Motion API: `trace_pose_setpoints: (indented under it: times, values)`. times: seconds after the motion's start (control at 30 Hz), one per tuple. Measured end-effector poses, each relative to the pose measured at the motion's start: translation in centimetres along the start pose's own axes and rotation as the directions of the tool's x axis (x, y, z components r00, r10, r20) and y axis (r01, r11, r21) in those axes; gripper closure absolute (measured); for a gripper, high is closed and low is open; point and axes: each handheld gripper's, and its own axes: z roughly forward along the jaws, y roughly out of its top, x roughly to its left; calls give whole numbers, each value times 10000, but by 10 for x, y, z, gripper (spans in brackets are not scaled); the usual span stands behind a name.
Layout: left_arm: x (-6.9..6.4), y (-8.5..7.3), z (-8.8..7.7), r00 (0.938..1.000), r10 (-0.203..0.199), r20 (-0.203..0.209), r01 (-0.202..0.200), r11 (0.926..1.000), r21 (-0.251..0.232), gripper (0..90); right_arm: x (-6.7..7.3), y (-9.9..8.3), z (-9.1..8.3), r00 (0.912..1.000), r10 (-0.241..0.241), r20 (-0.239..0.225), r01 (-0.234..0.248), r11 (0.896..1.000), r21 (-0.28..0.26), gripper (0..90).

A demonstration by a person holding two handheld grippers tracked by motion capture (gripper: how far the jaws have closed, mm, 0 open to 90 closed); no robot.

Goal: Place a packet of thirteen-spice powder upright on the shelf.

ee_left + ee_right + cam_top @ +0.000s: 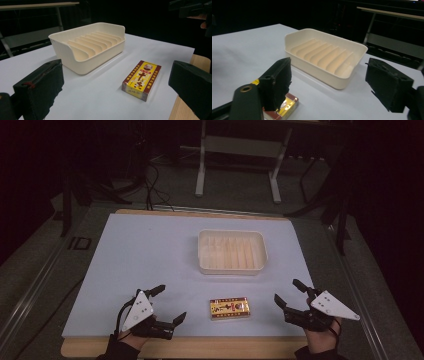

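Observation:
A small yellow and red box lies flat near the table's front edge, between my two grippers. Behind it stands a cream ribbed tray, with nothing in it. My left gripper rests at the front left, open, its jaws wide apart with nothing between them. In the left gripper view the box lies ahead on the right and the tray farther back. My right gripper is at the front right, open and holding nothing. In the right gripper view the box peeks out behind the left jaw, the tray ahead.
A pale blue sheet covers the wooden table, whose front edge shows below the sheet. Behind the table stand a white frame's legs and loose cables on a dark floor.

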Motion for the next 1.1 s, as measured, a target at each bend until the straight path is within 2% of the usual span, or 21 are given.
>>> trace_pose_setpoints:
  times: [0.07, 0.2, 0.27, 0.43, 0.47, 0.6, 0.7, 0.93, 1.1]
  values:
    - [0, 0, 0, 10000, -42, 44, 43, 10000, -22, 6, -2, 0, 0, 9999, 132, -78, -132, 9999, -55, 192]
    - [2, 0, -2, 9998, -102, -161, 98, 9996, -264, 7, -3, 0, -1, 9997, 139, -191, -144, 9995, -276, 184]
    - [5, 0, -3, 9993, -298, -231, 291, 9991, -320, 7, -3, 0, -1, 9999, 63, -138, -66, 9998, -172, 184]
    - [7, 0, -6, 9983, -370, -457, 353, 9987, -367, 7, -2, -1, 0, 9994, 319, -117, -318, 9995, 49, 159]
    - [8, 0, -6, 9985, -402, -384, 387, 9984, -405, 6, -2, -1, 1, 9993, 359, -66, -358, 9993, 122, 156]
    - [9, -2, -2, 9996, -226, -147, 227, 9997, 6, 6, -1, -2, 1, 9995, 258, -167, -256, 9996, 138, 152]
    - [9, -3, 1, 9996, -285, 33, 284, 9992, 270, 6, -1, -2, 2, 9998, 153, -149, -152, 9999, 66, 152]
    - [10, -3, 5, 9969, -717, 309, 689, 9940, 847, 6, 3, 0, 1, 9990, -330, -298, 324, 9993, -207, 153]
    - [7, 1, 13, 9952, -830, 518, 771, 9913, 1065, 6, 6, -1, 3, 9972, -411, -627, 405, 9991, -111, 151]
